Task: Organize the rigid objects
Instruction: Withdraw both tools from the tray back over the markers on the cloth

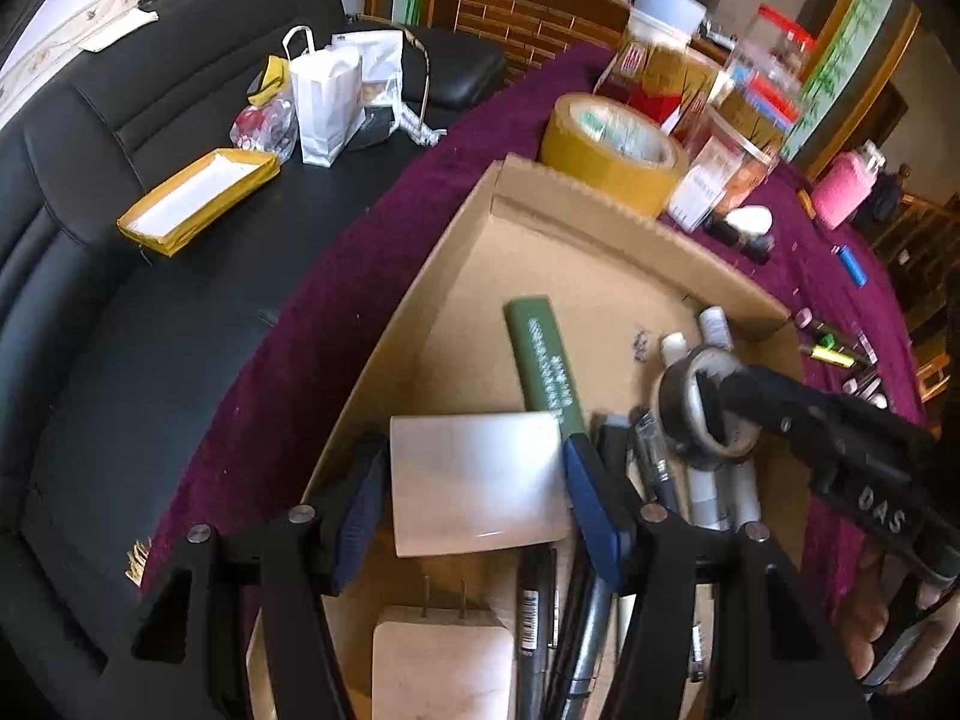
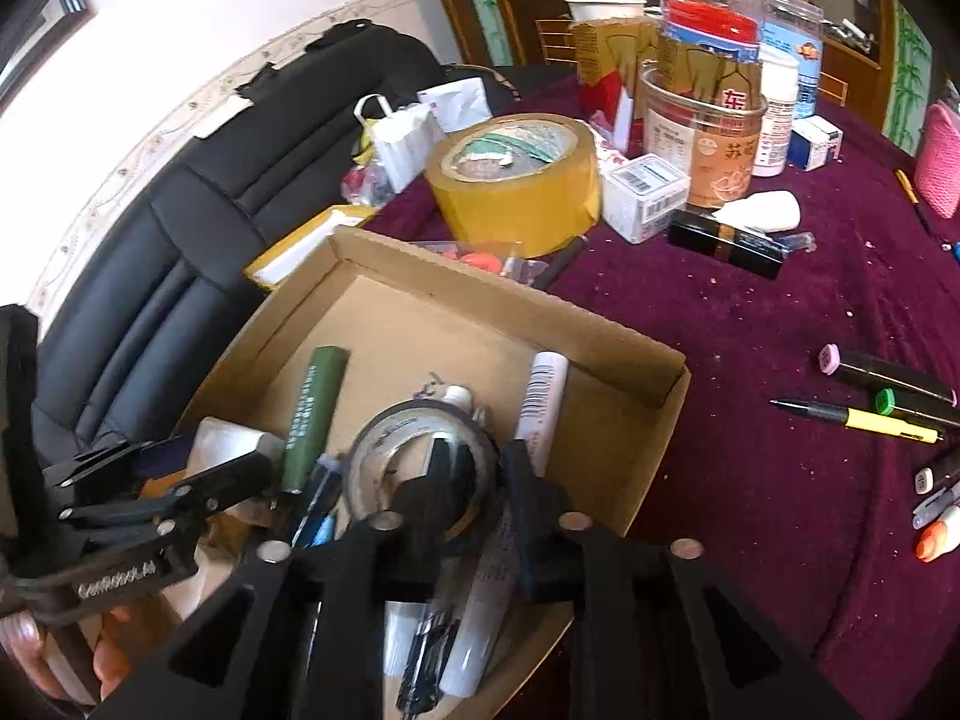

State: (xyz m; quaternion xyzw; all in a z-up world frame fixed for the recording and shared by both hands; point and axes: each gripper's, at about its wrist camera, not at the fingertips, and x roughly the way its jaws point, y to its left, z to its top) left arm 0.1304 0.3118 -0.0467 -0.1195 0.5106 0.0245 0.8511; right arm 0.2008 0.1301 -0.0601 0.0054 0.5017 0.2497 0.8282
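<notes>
A shallow cardboard tray [image 1: 576, 204] [image 2: 600, 348] on the purple cloth holds a green stick [image 1: 543, 360] [image 2: 312, 414], several pens, white tubes and a white plug adapter [image 1: 444, 660]. My left gripper [image 1: 474, 480] is shut on a white rectangular block [image 1: 474, 480] over the tray. My right gripper [image 2: 474, 474] is shut on a small black tape roll [image 2: 420, 456] [image 1: 702, 408], one finger inside its ring, just above the tray's pens.
A big yellow tape roll [image 2: 516, 180] stands behind the tray, with jars, boxes and a black lipstick case [image 2: 726, 240]. Markers and pens [image 2: 864, 414] lie on the cloth to the right. A black sofa [image 1: 120, 300] with bags is to the left.
</notes>
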